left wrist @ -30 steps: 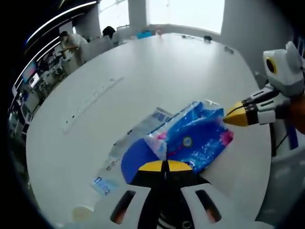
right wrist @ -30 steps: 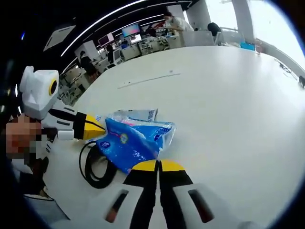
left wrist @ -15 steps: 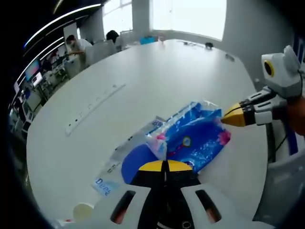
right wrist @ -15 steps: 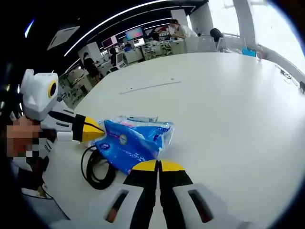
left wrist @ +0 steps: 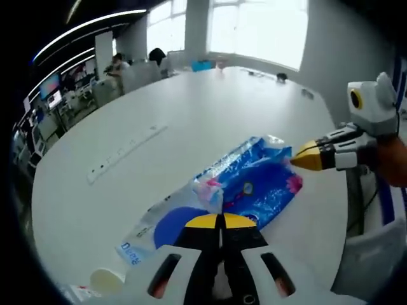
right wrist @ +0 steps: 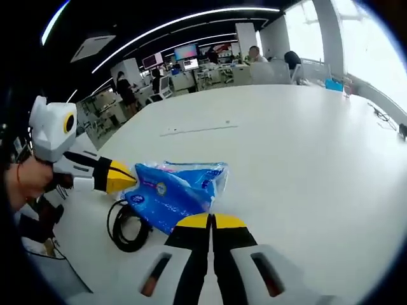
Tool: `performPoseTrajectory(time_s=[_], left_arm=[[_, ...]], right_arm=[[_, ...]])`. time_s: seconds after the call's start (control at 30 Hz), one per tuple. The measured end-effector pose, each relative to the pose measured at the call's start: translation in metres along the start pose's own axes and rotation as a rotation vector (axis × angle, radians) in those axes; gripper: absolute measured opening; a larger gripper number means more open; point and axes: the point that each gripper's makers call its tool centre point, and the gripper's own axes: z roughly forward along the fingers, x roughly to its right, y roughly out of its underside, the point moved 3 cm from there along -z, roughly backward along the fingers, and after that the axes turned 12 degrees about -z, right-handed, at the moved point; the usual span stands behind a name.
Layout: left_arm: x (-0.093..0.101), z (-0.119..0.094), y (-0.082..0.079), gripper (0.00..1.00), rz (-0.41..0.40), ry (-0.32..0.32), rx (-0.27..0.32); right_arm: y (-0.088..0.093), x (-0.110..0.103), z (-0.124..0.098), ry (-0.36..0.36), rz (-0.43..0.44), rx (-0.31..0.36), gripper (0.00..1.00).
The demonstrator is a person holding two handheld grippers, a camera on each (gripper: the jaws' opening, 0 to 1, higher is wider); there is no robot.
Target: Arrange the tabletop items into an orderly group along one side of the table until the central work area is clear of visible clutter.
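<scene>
A blue printed plastic packet (left wrist: 257, 187) stretches between the two grippers just over the white table (left wrist: 191, 108). My left gripper (left wrist: 221, 220) is shut, with its yellow tips on the packet's near end. The right gripper (left wrist: 299, 160) comes in from the right, shut on the packet's far corner. In the right gripper view the same packet (right wrist: 172, 190) runs from the left gripper (right wrist: 129, 180) to my right gripper (right wrist: 211, 220). A flat clear-and-blue pouch (left wrist: 152, 232) lies under the packet.
A coiled black cable (right wrist: 127, 223) lies on the table beside the packet. A small cream cup (left wrist: 105, 279) stands near the table's edge. A long socket strip (left wrist: 124, 152) is set into the tabletop. People sit at desks beyond the far edge.
Both views have tilted, so more of the room shows. The packet has stayed between the two shut grippers and shifted slightly over the flat pouch.
</scene>
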Motion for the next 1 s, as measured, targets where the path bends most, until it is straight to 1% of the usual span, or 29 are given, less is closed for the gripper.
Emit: performPoseTrajectory(time_s=[0.17, 0.3, 0.47, 1.0], left_arm=[[0.007, 0.000, -0.004, 0.00, 0.001, 0.002, 0.020], [0.013, -0.002, -0.009, 0.00, -0.014, 0.005, 0.045], [0.019, -0.003, -0.012, 0.00, -0.016, 0.007, 0.061], [0.040, -0.001, -0.029, 0.00, -0.024, 0.015, 0.122]], right_arm=[[-0.004, 0.008, -0.005, 0.004, -0.017, 0.013, 0.00], [-0.005, 0.011, -0.009, 0.007, -0.026, 0.017, 0.00], [-0.008, 0.017, -0.013, 0.007, -0.028, 0.029, 0.00], [-0.019, 0.040, -0.026, 0.023, -0.075, 0.058, 0.00]])
